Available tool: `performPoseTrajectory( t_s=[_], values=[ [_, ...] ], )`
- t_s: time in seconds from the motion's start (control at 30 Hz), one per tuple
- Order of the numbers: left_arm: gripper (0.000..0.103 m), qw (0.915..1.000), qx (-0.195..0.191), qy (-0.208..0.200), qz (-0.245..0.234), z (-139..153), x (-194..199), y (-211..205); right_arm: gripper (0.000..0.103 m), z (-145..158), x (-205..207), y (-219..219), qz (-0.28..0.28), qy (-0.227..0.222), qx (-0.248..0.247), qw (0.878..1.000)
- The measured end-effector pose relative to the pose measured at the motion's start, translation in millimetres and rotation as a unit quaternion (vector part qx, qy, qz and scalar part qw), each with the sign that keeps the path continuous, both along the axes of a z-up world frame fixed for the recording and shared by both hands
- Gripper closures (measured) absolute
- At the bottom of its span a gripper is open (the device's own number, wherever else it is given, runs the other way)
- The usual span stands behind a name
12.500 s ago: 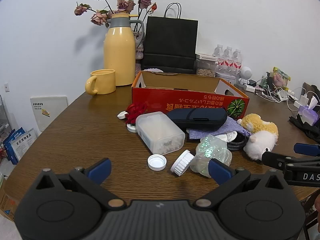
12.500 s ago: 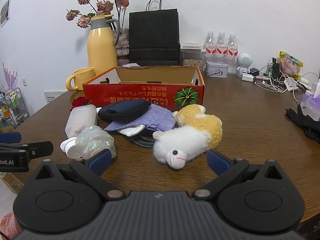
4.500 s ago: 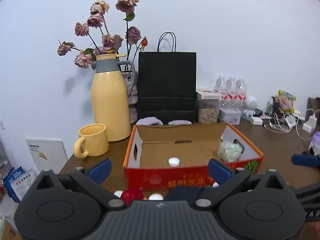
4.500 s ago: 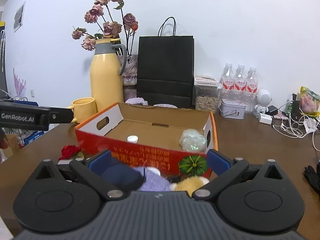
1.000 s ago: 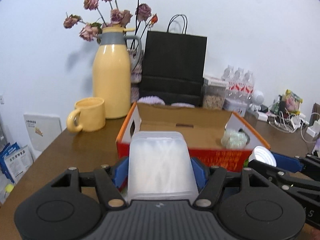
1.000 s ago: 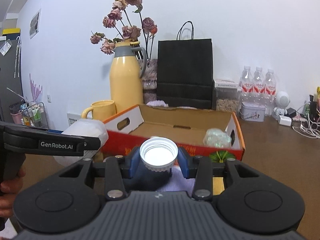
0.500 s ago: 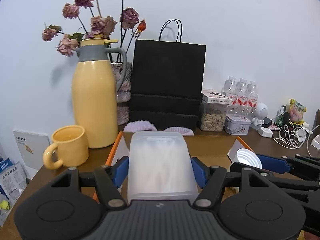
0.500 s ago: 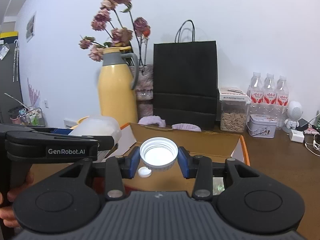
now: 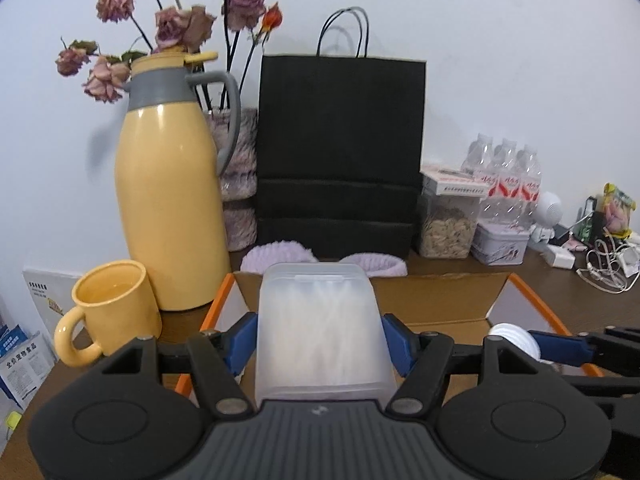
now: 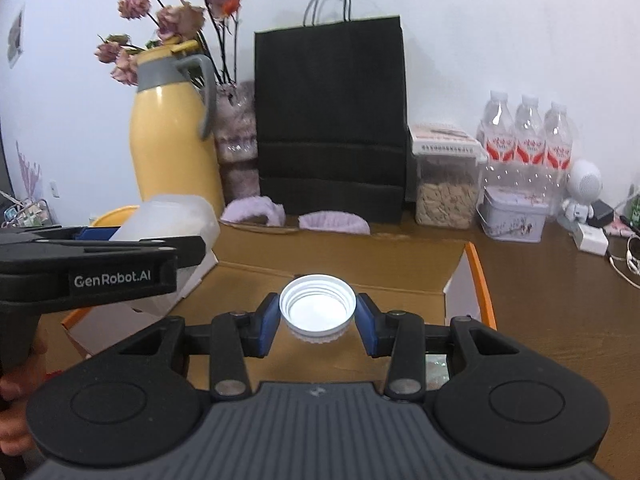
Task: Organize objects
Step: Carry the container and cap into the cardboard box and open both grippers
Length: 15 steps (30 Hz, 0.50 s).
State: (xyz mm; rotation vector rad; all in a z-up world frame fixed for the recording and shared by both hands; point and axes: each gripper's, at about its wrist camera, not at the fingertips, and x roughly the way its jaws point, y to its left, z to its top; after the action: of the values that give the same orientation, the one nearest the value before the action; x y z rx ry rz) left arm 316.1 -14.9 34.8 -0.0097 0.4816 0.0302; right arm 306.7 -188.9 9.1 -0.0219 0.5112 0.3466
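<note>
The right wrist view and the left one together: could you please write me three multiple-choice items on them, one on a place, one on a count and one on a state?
1. Where does the black paper bag stand?
A. behind the cardboard box
B. inside the cardboard box
C. on the floor

2. How many water bottles stand by the wall?
A. one
B. three
C. five

3. What is the right hand-held gripper doing?
A. hanging open and empty
B. gripping a mug
C. gripping a white lid

Answers:
1 A: the bag rises beyond the far wall of the cardboard box.
2 B: three red-labelled bottles stand side by side.
3 C: the blue pads press on both sides of the white lid.
</note>
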Motion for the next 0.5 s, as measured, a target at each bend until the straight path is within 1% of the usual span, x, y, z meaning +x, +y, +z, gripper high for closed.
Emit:
performPoseTrajectory(
  t_s=[0.17, 0.2, 0.23, 0.27, 0.3, 0.33, 0.37, 0.5],
  values=[
    [0.037, 0.9999, -0.002, 0.011, 0.007, -6, 6, 5, 0.061, -5, 2, 2, -0.002, 0.009, -0.013, 1.0],
    [0.036, 0.9999, -0.005, 0.014, 0.009, -6, 7, 6, 0.059, -5, 1, 3, -0.002, 0.011, -0.016, 1.0],
    [0.025, 0.9998, -0.008, 0.014, 0.012, -6, 8, 7, 0.054, -6, 2, 3, -0.004, 0.013, -0.021, 1.0],
    [0.016, 0.9997, -0.012, 0.015, 0.017, -7, 9, 9, 0.035, -6, 2, 4, -0.006, 0.015, -0.027, 1.0],
    [0.0, 0.9996, -0.015, 0.015, 0.021, -7, 9, 11, 0.011, -7, 1, 6, -0.008, 0.014, -0.034, 0.999],
    [0.0, 0.9995, -0.019, 0.01, 0.024, -7, 8, 12, 0.002, -7, 1, 7, -0.009, 0.012, -0.039, 0.999],
    [0.0, 0.9994, -0.021, 0.008, 0.026, -7, 8, 13, 0.0, -7, 0, 8, -0.009, 0.009, -0.043, 0.999],
    [0.0, 0.9994, -0.018, 0.014, 0.025, -8, 9, 12, 0.0, -8, 1, 9, -0.016, 0.012, -0.049, 0.999]
  ],
)
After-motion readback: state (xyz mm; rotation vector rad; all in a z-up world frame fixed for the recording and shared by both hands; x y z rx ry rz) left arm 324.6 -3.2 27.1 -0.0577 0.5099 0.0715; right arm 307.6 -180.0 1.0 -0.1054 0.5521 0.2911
